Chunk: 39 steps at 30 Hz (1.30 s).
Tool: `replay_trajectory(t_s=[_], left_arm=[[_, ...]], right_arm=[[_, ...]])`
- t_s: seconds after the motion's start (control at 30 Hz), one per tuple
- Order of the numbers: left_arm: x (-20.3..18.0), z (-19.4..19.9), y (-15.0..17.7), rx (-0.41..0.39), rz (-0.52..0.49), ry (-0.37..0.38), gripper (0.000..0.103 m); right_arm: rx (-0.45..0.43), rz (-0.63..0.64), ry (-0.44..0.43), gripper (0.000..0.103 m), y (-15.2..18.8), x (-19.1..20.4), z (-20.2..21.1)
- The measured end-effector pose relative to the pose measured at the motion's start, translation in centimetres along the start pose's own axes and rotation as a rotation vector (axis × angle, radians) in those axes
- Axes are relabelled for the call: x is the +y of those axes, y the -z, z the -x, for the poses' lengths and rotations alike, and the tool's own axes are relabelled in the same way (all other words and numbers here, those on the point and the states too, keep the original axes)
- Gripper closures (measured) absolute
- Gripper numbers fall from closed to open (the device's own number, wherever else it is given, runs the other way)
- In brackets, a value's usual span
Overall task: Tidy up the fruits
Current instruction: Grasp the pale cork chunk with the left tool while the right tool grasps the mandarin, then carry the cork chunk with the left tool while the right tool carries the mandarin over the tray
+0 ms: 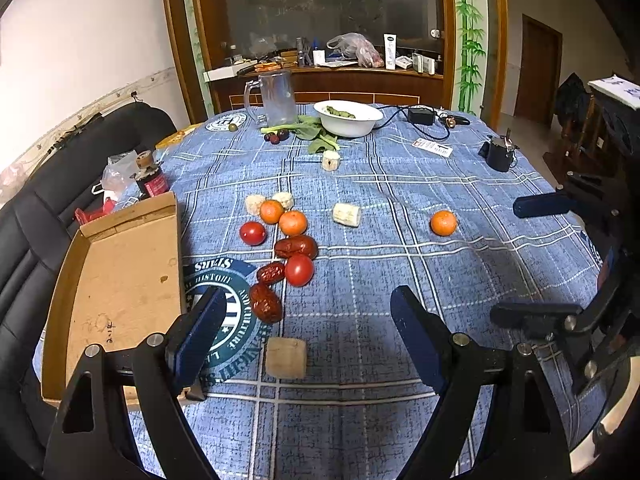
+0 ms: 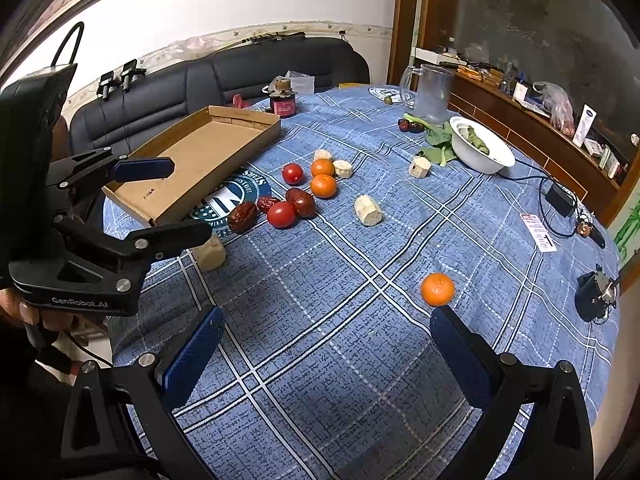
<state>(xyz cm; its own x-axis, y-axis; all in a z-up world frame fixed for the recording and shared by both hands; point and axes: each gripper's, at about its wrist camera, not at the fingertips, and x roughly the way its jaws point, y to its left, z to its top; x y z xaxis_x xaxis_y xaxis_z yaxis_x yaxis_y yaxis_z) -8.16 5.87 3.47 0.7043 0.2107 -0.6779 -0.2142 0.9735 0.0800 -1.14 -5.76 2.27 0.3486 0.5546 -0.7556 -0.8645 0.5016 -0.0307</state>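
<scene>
Hovering with blue-padded fingers spread wide and empty, the left tool (image 1: 304, 320) hangs above a pale cut cube (image 1: 286, 358) on the blue plaid tabletop (image 1: 400, 280); the right tool (image 2: 326, 336), equally agape, holds nothing. The shallow brown cardboard tray (image 1: 120, 280) lies left of the cube. Beyond the cube cluster wrinkled red dates (image 1: 265, 302), red tomatoes (image 1: 299, 270) and small oranges (image 1: 293, 223), with one lone orange (image 2: 437, 289) well right, just beside the right tool.

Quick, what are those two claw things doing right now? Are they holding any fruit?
Left gripper: open, holding nothing, hovering over the table near the dates.
Right gripper: open, holding nothing, the lone orange just ahead of its fingers.
</scene>
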Motion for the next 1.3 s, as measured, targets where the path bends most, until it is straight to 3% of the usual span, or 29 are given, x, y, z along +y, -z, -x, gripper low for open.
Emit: replay_trajectory(t_s=[0.4,0.63,0.8,0.93,1.0,1.07,1.17,1.23,1.3], left_arm=[[2.8,-1.2,3.4,0.098,0.083,0.134,0.019],[2.8,-3.3,3.8,0.156,0.079,0.114,0.019],[2.7,-5.2,3.5,0.181,0.059,0.098,0.019],[2.9,-6.8,3.7,0.213,0.064,0.11,0.035],[3.2,-7.4,4.0,0.229,0.074,0.127,0.051],[3.3,-7.9,4.3,0.244,0.077,0.142,0.068],[3.2,-7.8,4.5,0.232,0.062,0.131,0.075],[3.3,-7.7,4.5,0.229,0.063,0.139,0.076],[3.1,-7.7,4.5,0.227,0.058,0.15,0.076]], right_arm=[[0.01,-0.058,-0.037,0.0,0.7,-0.9,-2.3],[0.014,-0.153,0.007,0.001,1.2,-4.0,-3.7],[0.015,-0.288,0.045,0.01,1.3,-8.2,-5.5],[0.023,-0.357,0.05,0.021,0.9,-10.4,-7.5],[0.043,-0.348,0.061,0.028,0.6,-10.4,-8.7],[0.089,-0.326,0.09,0.043,0.6,-10.3,-10.3],[0.087,-0.301,0.14,0.058,0.9,-9.9,-11.0],[0.084,-0.323,0.124,0.069,1.1,-10.3,-10.7],[0.075,-0.358,0.084,0.069,1.4,-10.6,-10.2]])
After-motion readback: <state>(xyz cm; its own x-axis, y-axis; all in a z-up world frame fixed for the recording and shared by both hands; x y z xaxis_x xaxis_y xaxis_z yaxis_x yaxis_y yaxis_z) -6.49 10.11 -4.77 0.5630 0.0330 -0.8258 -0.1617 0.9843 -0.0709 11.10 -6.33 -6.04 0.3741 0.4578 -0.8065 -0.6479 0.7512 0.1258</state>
